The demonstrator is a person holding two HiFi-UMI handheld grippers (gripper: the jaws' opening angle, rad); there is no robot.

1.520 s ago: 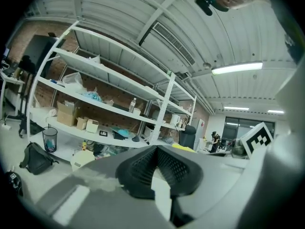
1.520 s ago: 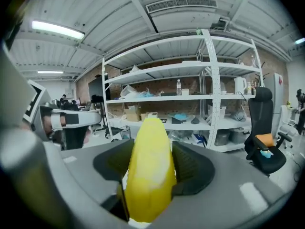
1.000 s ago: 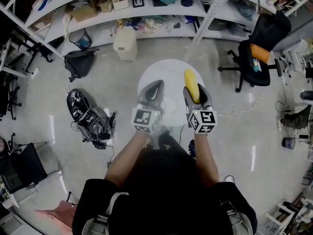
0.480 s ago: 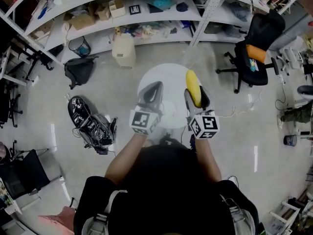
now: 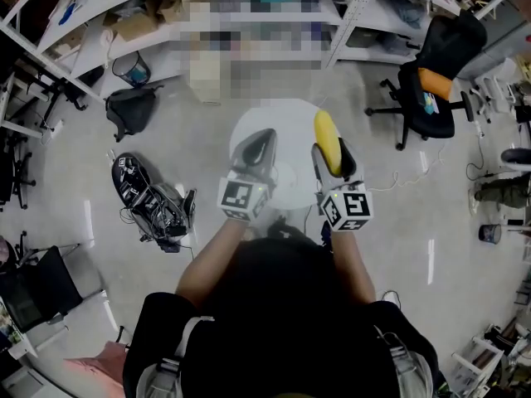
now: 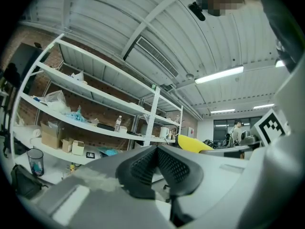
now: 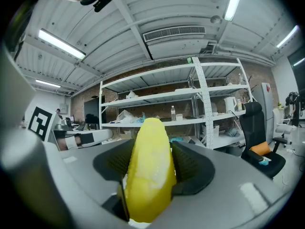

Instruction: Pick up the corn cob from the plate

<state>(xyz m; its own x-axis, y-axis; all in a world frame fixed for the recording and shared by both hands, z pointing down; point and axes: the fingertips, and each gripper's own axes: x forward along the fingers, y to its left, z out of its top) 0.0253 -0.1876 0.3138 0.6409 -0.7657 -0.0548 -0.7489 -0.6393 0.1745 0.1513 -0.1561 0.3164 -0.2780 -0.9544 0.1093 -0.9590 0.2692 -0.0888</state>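
A yellow corn cob (image 7: pixel 147 173) sits clamped lengthwise in the right gripper (image 7: pixel 148 151), its jaws spread wide around it and both ribbed pads pressed against its sides. The cob's rounded tip juts out past the fingertips. Beside it, the left gripper (image 6: pixel 157 149) is closed, its two pads meeting in a narrow V with nothing between them.

From the head view, both tools are held side by side over a round white table (image 5: pixel 286 114). The left gripper (image 5: pixel 262 137) tapers to a point, and the cob (image 5: pixel 327 139) runs forward out of the right gripper (image 5: pixel 333 152) above the table's right half. Each gripper carries its marker cube at the end nearest the person.

Ahead of both sets of jaws, white metal shelving (image 7: pixel 205 113) stands against a brick wall, loaded with boxes, bags and a water bottle (image 7: pixel 173 112). A black office chair (image 5: pixel 436 89) with an orange item on its seat is off to the outer side of the right jaws. A dark backpack (image 5: pixel 131 106) and a black device (image 5: pixel 137 185) lie on the pale, glossy floor (image 5: pixel 75 181) to the outer side of the left jaws. Strip lights (image 7: pixel 59 43) and a ceiling vent (image 7: pixel 174 32) hang above.
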